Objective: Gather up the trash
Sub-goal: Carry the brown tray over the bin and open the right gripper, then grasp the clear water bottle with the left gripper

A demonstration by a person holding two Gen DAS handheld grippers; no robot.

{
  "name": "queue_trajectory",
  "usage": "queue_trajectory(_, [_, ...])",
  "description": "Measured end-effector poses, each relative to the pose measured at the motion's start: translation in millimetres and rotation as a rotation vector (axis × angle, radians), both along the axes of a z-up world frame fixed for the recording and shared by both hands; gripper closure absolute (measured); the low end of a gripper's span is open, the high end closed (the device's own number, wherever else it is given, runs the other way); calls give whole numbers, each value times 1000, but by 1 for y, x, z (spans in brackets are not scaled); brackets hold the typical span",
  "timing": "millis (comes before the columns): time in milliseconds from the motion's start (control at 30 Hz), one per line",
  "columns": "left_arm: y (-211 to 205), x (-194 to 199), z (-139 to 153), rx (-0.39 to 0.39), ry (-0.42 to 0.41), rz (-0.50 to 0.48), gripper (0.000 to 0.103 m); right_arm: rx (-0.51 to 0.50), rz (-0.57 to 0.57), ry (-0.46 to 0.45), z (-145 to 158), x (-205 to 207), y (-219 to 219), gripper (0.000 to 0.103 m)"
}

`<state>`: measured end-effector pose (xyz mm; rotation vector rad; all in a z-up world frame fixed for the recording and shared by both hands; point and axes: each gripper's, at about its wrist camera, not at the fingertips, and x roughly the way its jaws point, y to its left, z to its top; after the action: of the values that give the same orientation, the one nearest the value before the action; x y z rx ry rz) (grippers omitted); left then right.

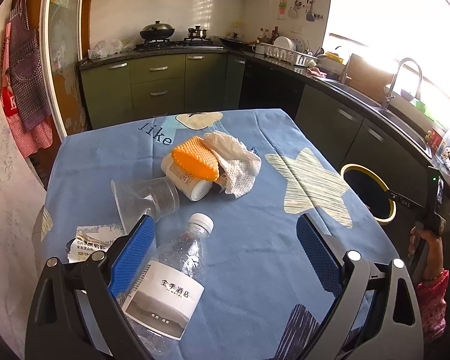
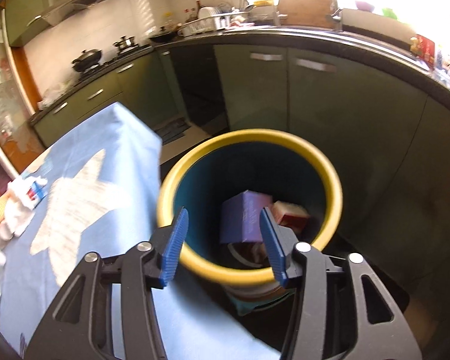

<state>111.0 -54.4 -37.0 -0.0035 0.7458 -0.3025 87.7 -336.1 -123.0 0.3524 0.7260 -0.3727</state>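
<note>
A: Where is your right gripper point(image 2: 223, 240) at this moment?

B: In the right wrist view it sits at lower centre, directly above the yellow-rimmed bin point(image 2: 330, 180). Its jaws stand partly apart, with no pad pressing on anything. A purple box point(image 2: 243, 216) shows between the blue pads, but it lies down inside the bin, next to a red and white carton point(image 2: 288, 214).

A: And your left gripper point(image 1: 225, 234)?

B: Wide open, at the bottom of the left wrist view, over the blue tablecloth point(image 1: 255, 255). It has hold of nothing. A clear water bottle point(image 1: 177, 267) with a white cap lies on its side between the pads, close to the left pad, with its cap pointing toward the middle of the frame.

A: What trash is on the table for you?

B: At the lower left a torn wrapper point(image 1: 87, 243) lies flat. Just above the left pad, a clear plastic cup point(image 1: 153, 195) lies tipped over, touching a white bottle point(image 1: 186, 177), also on its side. An orange nubbed piece point(image 1: 195, 159) rests on that bottle, and a crumpled white paper towel point(image 1: 237, 162) lies against it on the right.

A: Can you see the bin from the left side?

B: Yes, at the right edge, beside the table's corner, with your right hand point(image 1: 426, 237) gripping its tool below it.
</note>
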Motion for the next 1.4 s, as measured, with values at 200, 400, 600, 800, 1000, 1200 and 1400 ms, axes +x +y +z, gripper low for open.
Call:
queue_trajectory(200, [20, -3, -1, 5, 37, -57, 9, 24, 64, 7, -3, 0, 25, 51])
queue_trajectory(400, [19, -1, -23, 87, 125, -184, 9, 34, 89, 10, -2, 3, 35, 49])
queue_trajectory(600, [19, 9, -47, 121, 204, -240, 9, 35, 104, 18, -5, 7, 39, 48])
queue_trajectory(800, [26, 26, -67, 143, 258, -216, 9, 40, 117, 38, -10, 10, 41, 47])
queue_trajectory(1000, [26, 34, -87, 167, 310, -217, 10, 43, 120, 44, -13, 11, 42, 47])
queue_trajectory(1200, [24, 35, -97, 187, 342, -215, 22, 43, 126, 43, -12, 13, 45, 47])
queue_trajectory(1400, [21, 32, -105, 193, 369, -218, 34, 44, 131, 42, -12, 12, 46, 47])
